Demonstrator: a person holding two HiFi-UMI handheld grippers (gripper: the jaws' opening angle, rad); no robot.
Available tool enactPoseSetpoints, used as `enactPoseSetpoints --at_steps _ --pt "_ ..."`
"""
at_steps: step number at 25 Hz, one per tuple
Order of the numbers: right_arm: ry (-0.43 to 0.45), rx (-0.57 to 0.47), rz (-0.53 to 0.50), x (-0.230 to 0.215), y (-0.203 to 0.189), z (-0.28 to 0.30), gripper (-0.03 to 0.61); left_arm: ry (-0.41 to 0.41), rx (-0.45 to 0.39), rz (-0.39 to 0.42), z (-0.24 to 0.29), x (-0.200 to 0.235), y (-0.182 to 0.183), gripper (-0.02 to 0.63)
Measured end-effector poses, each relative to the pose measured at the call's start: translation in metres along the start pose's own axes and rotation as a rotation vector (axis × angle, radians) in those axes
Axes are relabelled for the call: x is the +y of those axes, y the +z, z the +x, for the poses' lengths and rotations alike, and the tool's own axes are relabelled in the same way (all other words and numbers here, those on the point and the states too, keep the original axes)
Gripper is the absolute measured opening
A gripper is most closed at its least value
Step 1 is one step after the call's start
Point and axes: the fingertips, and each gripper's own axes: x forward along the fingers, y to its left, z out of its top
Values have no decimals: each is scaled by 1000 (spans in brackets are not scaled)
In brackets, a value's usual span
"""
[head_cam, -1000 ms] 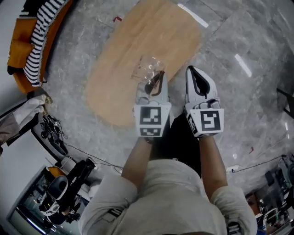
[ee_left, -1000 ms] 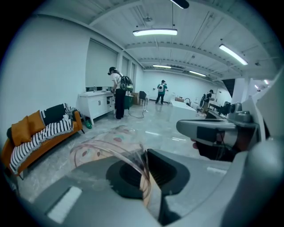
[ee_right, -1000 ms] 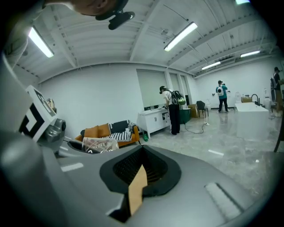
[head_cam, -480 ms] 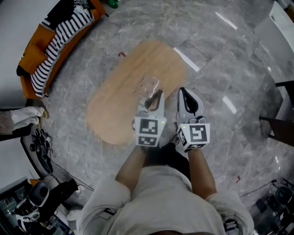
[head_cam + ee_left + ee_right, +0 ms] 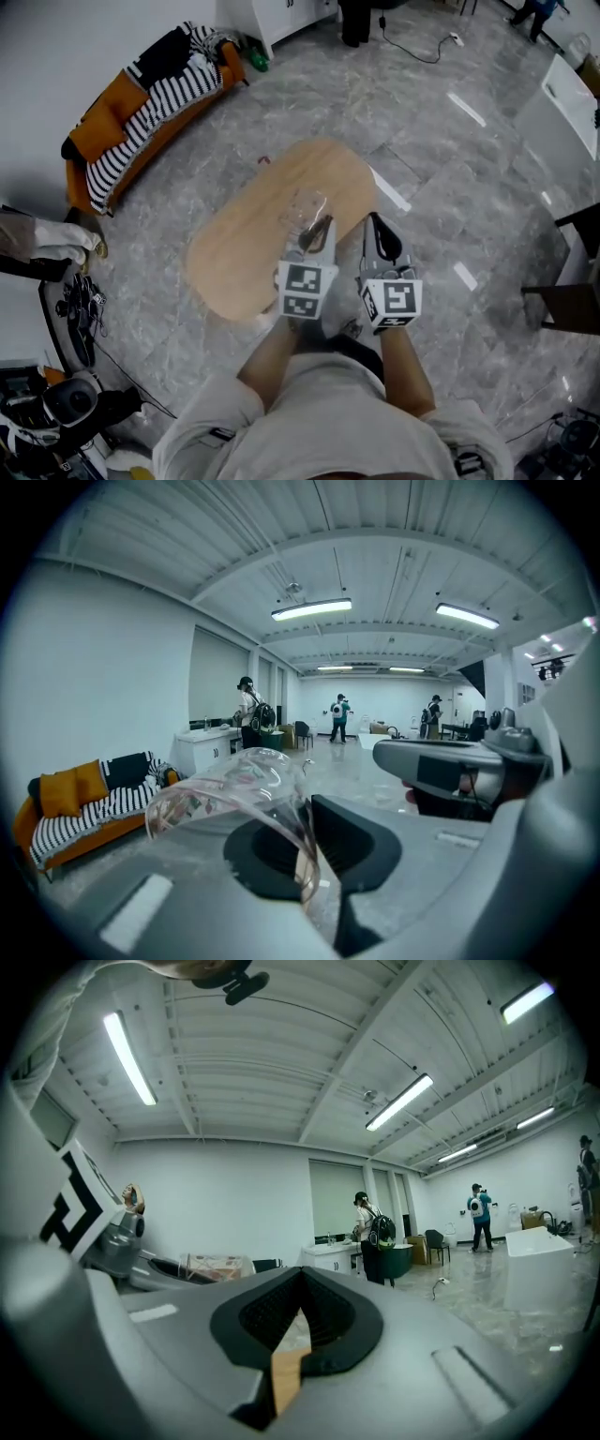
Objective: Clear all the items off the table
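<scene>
A clear plastic cup (image 5: 306, 207) with a faint flower print is pinched by its rim in my left gripper (image 5: 317, 231), above the oval wooden table (image 5: 239, 253). In the left gripper view the cup (image 5: 230, 789) tilts up and left from the shut jaws of the left gripper (image 5: 314, 850). My right gripper (image 5: 376, 228) hangs beside it at the table's right edge. Its jaws are together with nothing between them, and only a sliver of wood shows past the right gripper (image 5: 298, 1321). The tabletop bears nothing else that I can see.
An orange sofa (image 5: 141, 103) with a striped blanket stands at the far left. Camera gear and cables (image 5: 66, 394) crowd the lower left floor. A dark chair (image 5: 572, 281) is at the right, a white cabinet (image 5: 572, 94) behind it. People (image 5: 339, 712) stand far off.
The head view has pulled up and back, so the table looks smaller and more of the room shows. Both grippers keep their pose, the left still holding the cup.
</scene>
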Motion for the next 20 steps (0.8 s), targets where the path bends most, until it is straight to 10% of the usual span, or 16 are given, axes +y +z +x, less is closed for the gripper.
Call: enactPoseSetpoints --at_steps 20 --pt "-43 -126 -131 -18 63 -66 6 -69 -134 85 -26 -75 55 44"
